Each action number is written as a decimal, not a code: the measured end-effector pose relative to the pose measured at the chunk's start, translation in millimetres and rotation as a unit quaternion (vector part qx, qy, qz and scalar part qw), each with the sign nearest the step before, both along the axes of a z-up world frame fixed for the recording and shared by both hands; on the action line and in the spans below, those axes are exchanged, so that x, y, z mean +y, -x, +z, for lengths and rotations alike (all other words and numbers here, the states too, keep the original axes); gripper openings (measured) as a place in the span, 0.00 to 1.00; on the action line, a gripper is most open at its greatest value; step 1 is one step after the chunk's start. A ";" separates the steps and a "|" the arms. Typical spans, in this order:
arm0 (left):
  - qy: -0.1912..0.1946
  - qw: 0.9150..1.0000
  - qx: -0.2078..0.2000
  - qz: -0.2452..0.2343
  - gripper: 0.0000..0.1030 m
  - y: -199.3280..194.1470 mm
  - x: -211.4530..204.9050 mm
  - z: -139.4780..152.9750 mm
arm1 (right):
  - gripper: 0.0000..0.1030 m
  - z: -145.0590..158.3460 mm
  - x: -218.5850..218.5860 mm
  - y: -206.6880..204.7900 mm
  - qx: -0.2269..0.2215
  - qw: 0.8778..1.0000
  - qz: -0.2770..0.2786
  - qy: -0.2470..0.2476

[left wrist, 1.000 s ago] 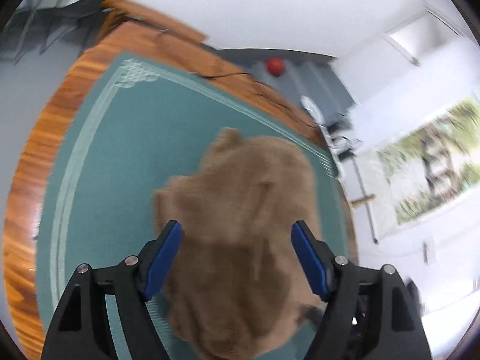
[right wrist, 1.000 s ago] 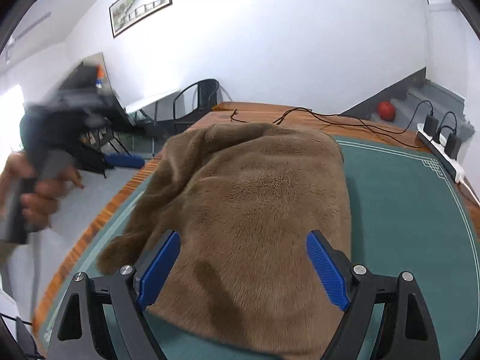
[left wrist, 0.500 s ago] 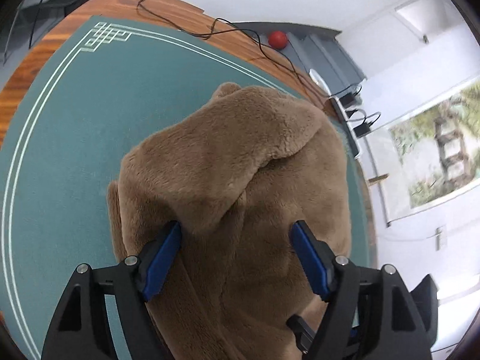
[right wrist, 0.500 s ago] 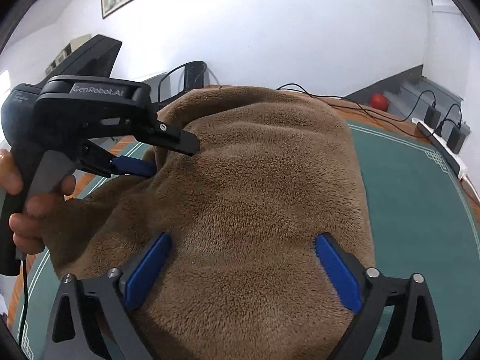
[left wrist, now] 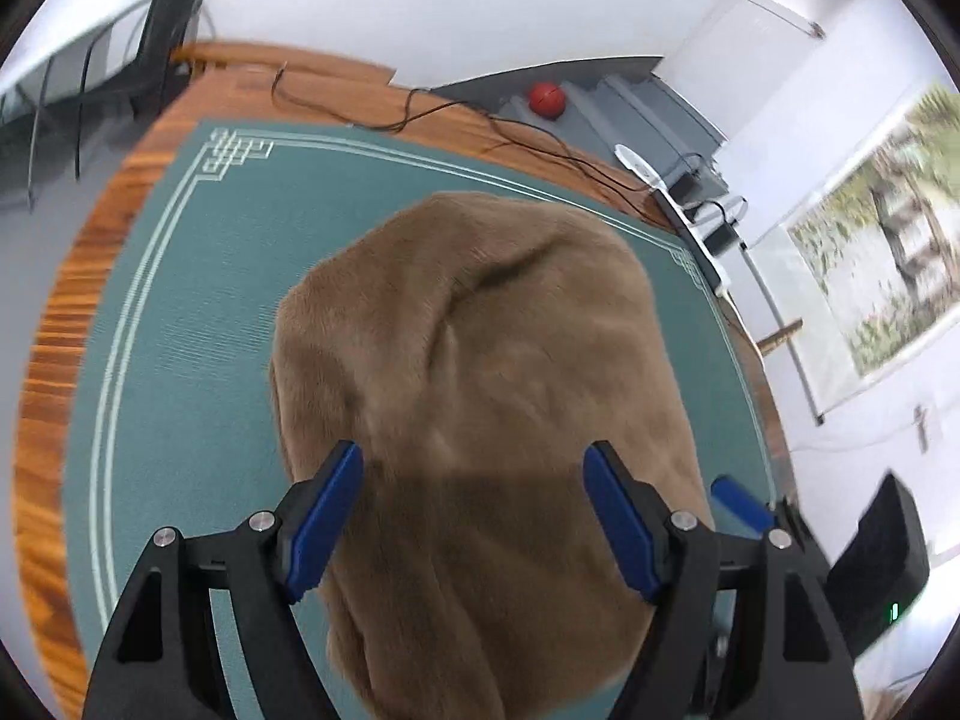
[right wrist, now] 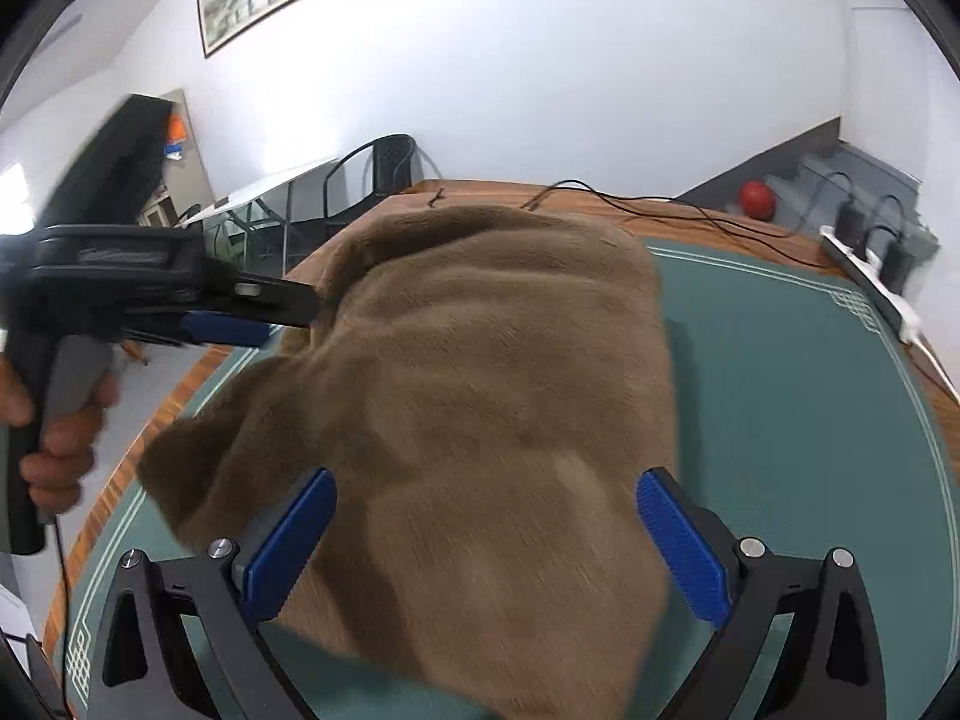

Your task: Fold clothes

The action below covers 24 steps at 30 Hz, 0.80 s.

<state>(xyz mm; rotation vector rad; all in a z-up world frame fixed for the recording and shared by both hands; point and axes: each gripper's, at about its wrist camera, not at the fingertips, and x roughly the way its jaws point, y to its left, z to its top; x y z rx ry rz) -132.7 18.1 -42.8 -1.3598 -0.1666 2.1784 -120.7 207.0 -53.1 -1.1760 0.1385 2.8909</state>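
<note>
On the green mat [left wrist: 180,312], a plush brown garment [left wrist: 480,372] lies bunched.

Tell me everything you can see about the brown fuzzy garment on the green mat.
The brown garment is a plush, fleece-like piece, plain tan with no visible print. It lies bunched and partly doubled over on the green mat, with a dark crease near its far end and rumpled edges. The left gripper and right gripper hang open over its near part, the cloth filling the gap between their blue pads. Whether either touches it is unclear.
</note>
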 end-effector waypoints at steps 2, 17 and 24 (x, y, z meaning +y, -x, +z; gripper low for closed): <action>0.015 1.000 0.009 -0.001 0.78 -18.2 1.8 -2.5 | 0.99 -9.8 4.2 -7.7 -0.016 1.000 -0.003 -0.009; 0.057 0.997 -0.032 0.045 0.87 -16.3 -3.2 -60.8 | 0.99 -48.0 11.8 -4.4 -0.066 0.997 -0.016 0.026; 0.056 0.993 0.010 0.102 0.88 -52.8 -14.9 -20.6 | 0.99 -12.6 18.9 -46.7 -0.022 1.000 -0.018 -0.005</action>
